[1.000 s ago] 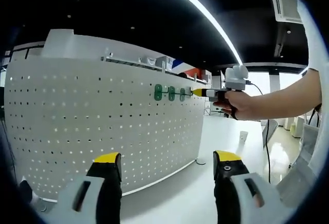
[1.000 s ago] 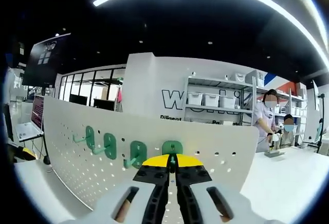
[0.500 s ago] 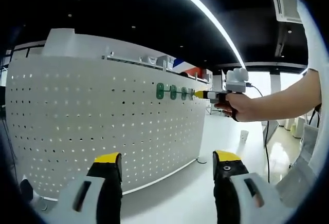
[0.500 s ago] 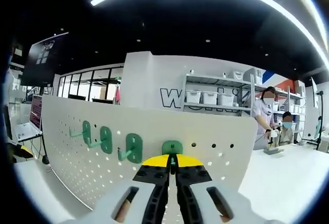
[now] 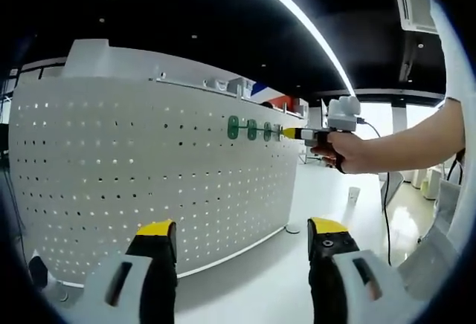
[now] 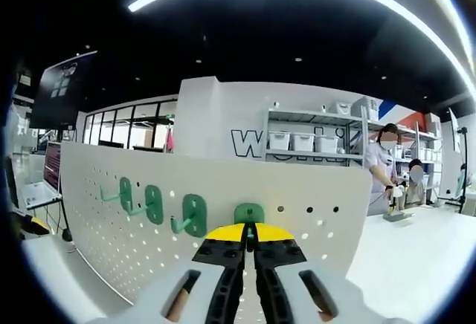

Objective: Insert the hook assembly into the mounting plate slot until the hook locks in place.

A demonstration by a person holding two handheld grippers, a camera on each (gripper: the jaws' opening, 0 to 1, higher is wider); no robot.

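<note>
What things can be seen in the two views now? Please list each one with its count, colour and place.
Pegboard: one, white with rows of holes, standing upright on the table.
Hooks already on the pegboard: three, green, in a row near its top edge, left of the right gripper in the right gripper view.
Held hook: one, green, against the pegboard just ahead of the right gripper's tips.
Table: one, white, under the pegboard.
Shelf with bins: one, white, behind the pegboard.
People: two, in the background on the right.
Left gripper: yellow-tipped, jaws wide apart, holding nothing.
Right gripper: yellow-tipped, jaws closed on the held hook.
Hand: one, holding the right gripper.
</note>
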